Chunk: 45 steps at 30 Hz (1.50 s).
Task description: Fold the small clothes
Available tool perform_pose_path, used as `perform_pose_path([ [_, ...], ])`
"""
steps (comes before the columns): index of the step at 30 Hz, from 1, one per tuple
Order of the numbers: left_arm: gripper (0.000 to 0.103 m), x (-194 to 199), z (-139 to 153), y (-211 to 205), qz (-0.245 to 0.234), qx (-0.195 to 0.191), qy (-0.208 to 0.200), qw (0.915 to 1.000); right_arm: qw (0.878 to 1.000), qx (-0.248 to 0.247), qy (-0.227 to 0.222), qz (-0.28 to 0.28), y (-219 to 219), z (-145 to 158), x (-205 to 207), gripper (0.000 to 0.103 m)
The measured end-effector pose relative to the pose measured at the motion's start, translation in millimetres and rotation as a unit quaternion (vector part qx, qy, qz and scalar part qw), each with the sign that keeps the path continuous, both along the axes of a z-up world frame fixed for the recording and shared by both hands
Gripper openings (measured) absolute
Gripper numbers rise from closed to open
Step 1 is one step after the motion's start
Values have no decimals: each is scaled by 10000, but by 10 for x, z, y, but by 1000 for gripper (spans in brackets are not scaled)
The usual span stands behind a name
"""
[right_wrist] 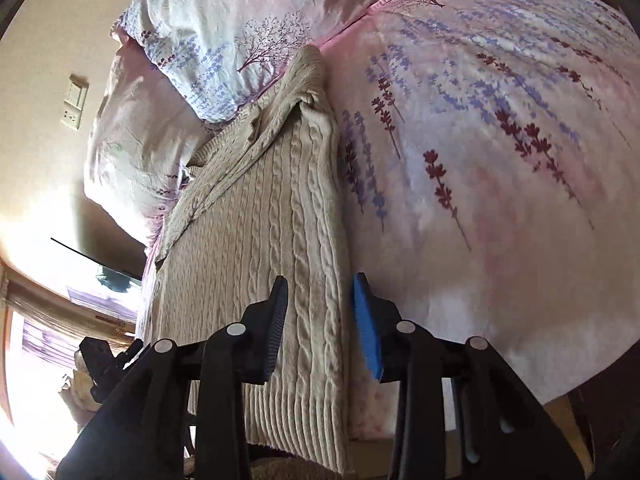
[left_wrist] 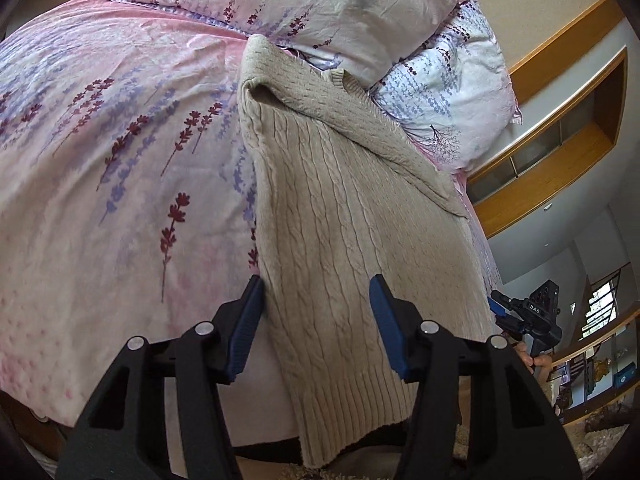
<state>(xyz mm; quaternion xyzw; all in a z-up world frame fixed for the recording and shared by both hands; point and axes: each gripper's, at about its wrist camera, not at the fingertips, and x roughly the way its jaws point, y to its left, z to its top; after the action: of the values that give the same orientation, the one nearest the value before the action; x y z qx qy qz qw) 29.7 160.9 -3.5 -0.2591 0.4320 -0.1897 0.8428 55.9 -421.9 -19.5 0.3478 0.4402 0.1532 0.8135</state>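
Left wrist view shows the beige cable-knit sweater [left_wrist: 340, 216] lying folded lengthwise on the floral bedspread [left_wrist: 120, 160], hem hanging over the bed's edge. Left gripper [left_wrist: 320, 328] and right gripper [right_wrist: 320, 328] both hover with jaws apart, gripping nothing.

The sweater [left_wrist: 340, 248] hangs over the bed's [left_wrist: 120, 200] near edge, its ribbed hem passing behind the gripper arms. The far pillow [left_wrist: 280, 4] is cropped by the frame's top. Shelf contents are too small to identify.
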Motion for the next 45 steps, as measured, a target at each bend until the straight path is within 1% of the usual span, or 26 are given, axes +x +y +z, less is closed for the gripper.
perform_pose_path([
  [2,50,-74,-12,-14,-19,-150,39,9999,9996,263,-3,75,8,-43,-84,36],
  [3,47,-113,-25,-26,-38,-221,67,9997,9993,356,-2,120,18,-60,-116,35],
  [4,45,-153,-35,-38,-65,-274,69,9996,9989,437,5,181,43,-78,-151,32],
  [5,43,-191,-49,-51,-81,-330,81,9994,9984,506,2,246,61,-90,-186,29],
  [7,36,-276,-92,-78,-131,-524,147,9984,9973,615,-14,404,110,-104,-258,28],
  [9,33,-360,-135,-108,-160,-715,210,9971,9962,668,-17,559,164,-120,-326,26],
  [12,33,-453,-136,-152,-154,-750,204,9969,9953,591,-104,754,228,-101,-429,24],
  [14,33,-473,-138,-185,-184,-781,236,9965,9951,526,-154,818,248,-80,-475,20],
  [15,31,-475,-138,-206,-226,-777,255,9964,9952,507,-171,825,266,-72,-481,20],
  [16,27,-474,-136,-233,-261,-738,274,9966,9951,494,-195,830,272,-66,-493,18],
  [17,24,-459,-138,-260,-301,-695,306,9967,9951,469,-216,843,282,-67,-503,13],
  [19,9,-448,-139,-302,-373,-625,337,9968,9955,332,-334,825,299,-32,-519,9],
  [22,7,-443,-79,-340,-427,-422,172,9981,9946,134,-752,699,331,124,-527,8],
  [26,6,-387,112,-309,-330,-99,-215,9992,9889,-144,-1420,423,325,425,-504,7],
  [30,6,-242,346,-168,-30,75,-579,9983,9780,-634,-1984,129,370,708,-427,7],
  [34,6,-39,634,-41,280,164,-991,9946,9608,-1090,-2547,-117,439,972,-302,7],
  [39,6,343,1074,-18,534,556,-1479,9860,9357,-1601,-3119,-392,566,1325,-48,7],
  [42,6,655,1332,-73,605,909,-1783,9779,9149,-2085,-3416,-524,689,1505,150,7],
  [43,6,772,1398,-98,631,1032,-1864,9750,9079,-2228,-3501,-583,731,1556,232,7],
  [45,6,1024,1481,-143,679,1210,-1952,9709,8996,-2403,-3584,-673,784,1620,398,7],
])
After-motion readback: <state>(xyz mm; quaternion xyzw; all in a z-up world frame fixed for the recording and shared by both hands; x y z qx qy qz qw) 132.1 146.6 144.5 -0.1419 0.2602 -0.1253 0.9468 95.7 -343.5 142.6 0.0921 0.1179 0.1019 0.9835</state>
